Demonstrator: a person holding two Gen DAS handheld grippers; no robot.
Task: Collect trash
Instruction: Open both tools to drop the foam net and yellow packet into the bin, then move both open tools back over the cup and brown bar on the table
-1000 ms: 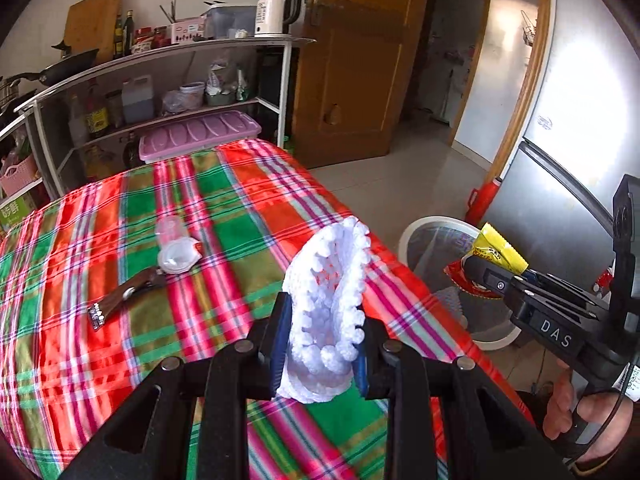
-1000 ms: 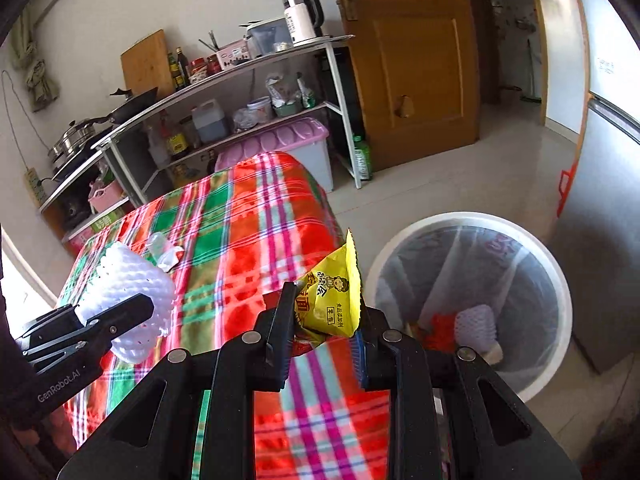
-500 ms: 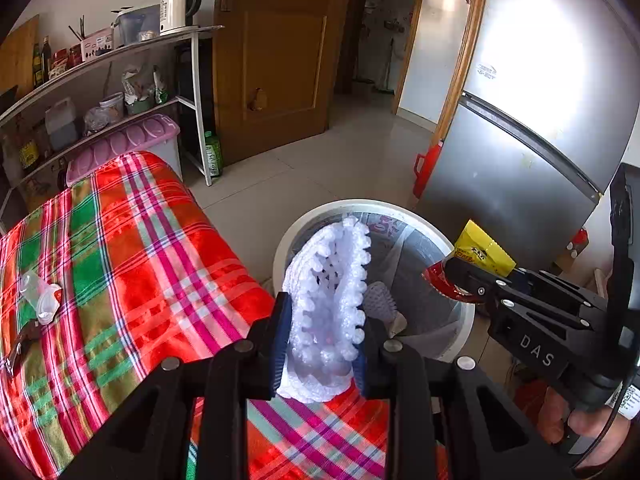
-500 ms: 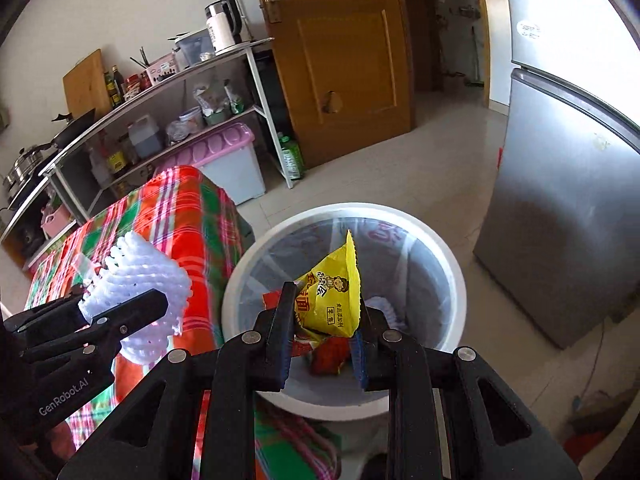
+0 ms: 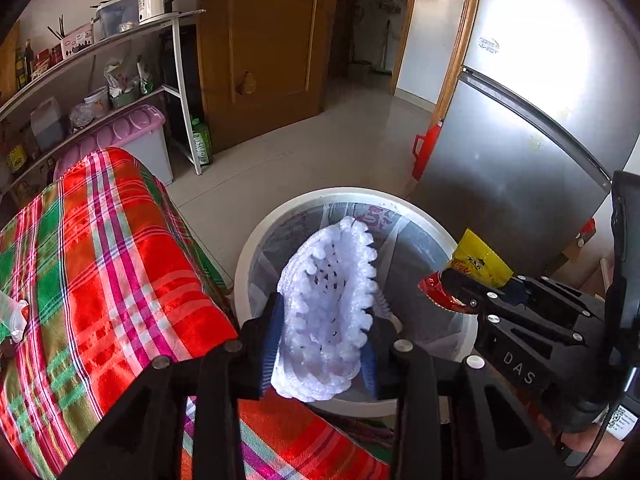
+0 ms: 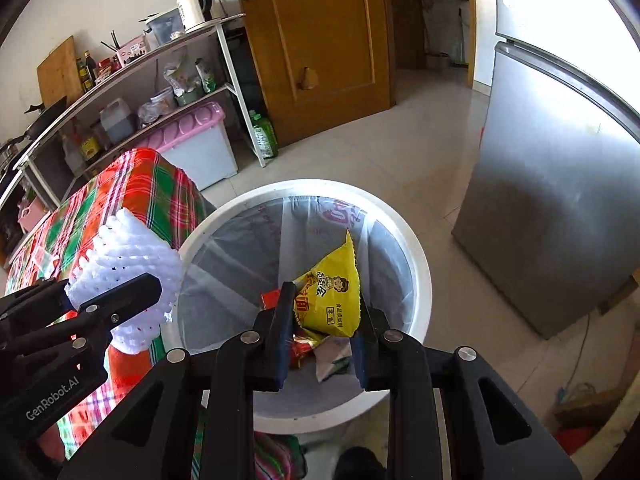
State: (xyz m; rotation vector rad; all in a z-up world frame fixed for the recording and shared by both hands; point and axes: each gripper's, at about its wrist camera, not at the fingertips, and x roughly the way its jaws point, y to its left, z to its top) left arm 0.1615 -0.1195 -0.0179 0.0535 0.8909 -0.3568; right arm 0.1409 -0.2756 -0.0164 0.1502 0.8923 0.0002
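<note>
My left gripper [image 5: 324, 336] is clamped on a white foam fruit net [image 5: 326, 312], its two fingers pressing the net's sides so the mesh stands up between them. In the left wrist view the net sits over the near part of the white trash bin [image 5: 256, 248], in front of its open mouth. From the right wrist view the same net [image 6: 128, 276] shows at the left, held just beside the bin's rim and over the edge of the table.

My right gripper [image 6: 322, 332] is closed on a yellow snack wrapper [image 6: 332, 296], pinched at its lower part with the pointed top sticking up. The wrapper hangs above the inside of the bin [image 6: 416, 264]. Below it, at the bottom of the bin's clear liner, lie a red wrapper and other crumpled packets [image 6: 320, 350]. In the left wrist view the right gripper [image 5: 460, 294] comes in from the right, with the yellow wrapper [image 5: 480, 258] and a red edge showing at its tips, over the bin's right rim.

To my left the table carries a red and green plaid cloth [image 5: 100, 264], and a small crumpled clear plastic piece [image 5: 12, 316] rests on it at the far left edge of view. The bin stands on the tiled floor just beside the table's corner.

Farther off, a grey refrigerator [image 6: 560, 200] stands to the right. Beyond the table sits a storage box with a pink lid [image 6: 192, 136], under a metal shelf rack [image 6: 160, 64] bearing bottles, jars and a kettle [image 6: 192, 0]. A wooden door [image 6: 320, 48] closes the back of the room.
</note>
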